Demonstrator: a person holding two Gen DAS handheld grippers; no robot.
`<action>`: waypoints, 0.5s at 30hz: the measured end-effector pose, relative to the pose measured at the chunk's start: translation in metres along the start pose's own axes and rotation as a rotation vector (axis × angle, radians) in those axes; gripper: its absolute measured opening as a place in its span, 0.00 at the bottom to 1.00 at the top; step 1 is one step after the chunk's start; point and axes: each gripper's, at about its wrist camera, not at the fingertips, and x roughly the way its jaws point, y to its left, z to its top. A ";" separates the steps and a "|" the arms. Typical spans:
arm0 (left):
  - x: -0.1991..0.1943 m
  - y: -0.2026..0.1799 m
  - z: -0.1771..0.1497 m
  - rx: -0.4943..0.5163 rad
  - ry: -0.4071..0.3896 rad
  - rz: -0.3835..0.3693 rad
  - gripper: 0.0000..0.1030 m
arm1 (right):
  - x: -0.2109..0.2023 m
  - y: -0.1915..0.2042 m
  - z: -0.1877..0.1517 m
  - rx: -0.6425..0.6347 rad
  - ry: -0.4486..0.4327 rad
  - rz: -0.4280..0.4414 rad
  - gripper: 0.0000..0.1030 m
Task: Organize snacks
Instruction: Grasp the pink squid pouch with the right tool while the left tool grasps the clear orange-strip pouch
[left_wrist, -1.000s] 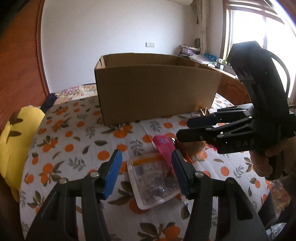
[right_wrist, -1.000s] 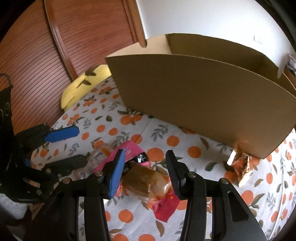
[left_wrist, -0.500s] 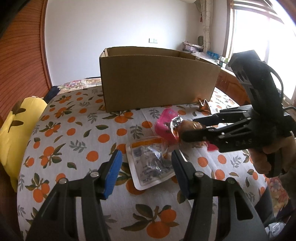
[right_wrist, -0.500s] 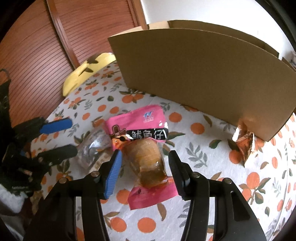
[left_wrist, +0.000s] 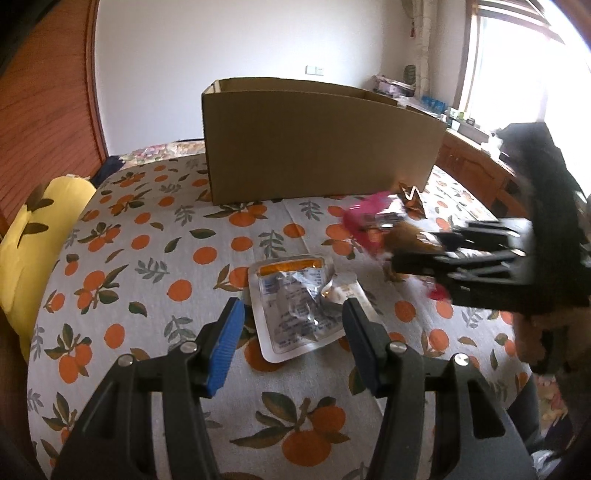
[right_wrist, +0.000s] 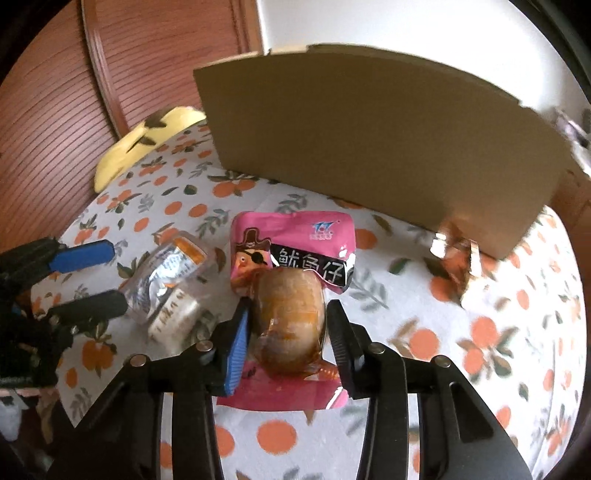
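Since a second ago your right claw (right_wrist: 284, 328) has lifted the pink snack packet with the brown clear-wrapped piece (right_wrist: 291, 295) up off the cloth, and your left claw (left_wrist: 291, 343) has drawn back from the box.

The big brown cardboard box (left_wrist: 317, 144) stands open-topped at the far side of the desk (left_wrist: 147, 258), which wears a white cloth printed with oranges and leaves. A yellow cushion with dark leaf shapes (left_wrist: 33, 236) sits at the desk's left edge, against the reddish wooden wall panel (left_wrist: 48, 92).

Your right claw is clenched on the pink packet: both fingers press the brown wrapped bulge from either side, and the packet's printed end points toward the box. In the left wrist view it hangs blurred, in front of the box's right corner.

Your left claw is released, fingers spread wide, hovering just above the clear plastic pouch with an orange strip (left_wrist: 299, 302), which lies flat on the cloth between the fingers.

A small crumpled gold foil wrapper (right_wrist: 454, 258) lies just beside the box's right corner.
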 end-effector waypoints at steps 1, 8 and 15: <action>0.002 0.001 0.001 -0.010 0.007 0.005 0.58 | -0.006 -0.001 -0.004 0.010 -0.014 -0.004 0.39; 0.018 0.006 0.012 -0.071 0.071 -0.049 0.65 | -0.018 -0.005 -0.029 0.031 -0.022 -0.036 0.39; 0.037 0.003 0.018 -0.030 0.124 0.019 0.67 | -0.016 -0.011 -0.031 0.056 -0.028 -0.019 0.40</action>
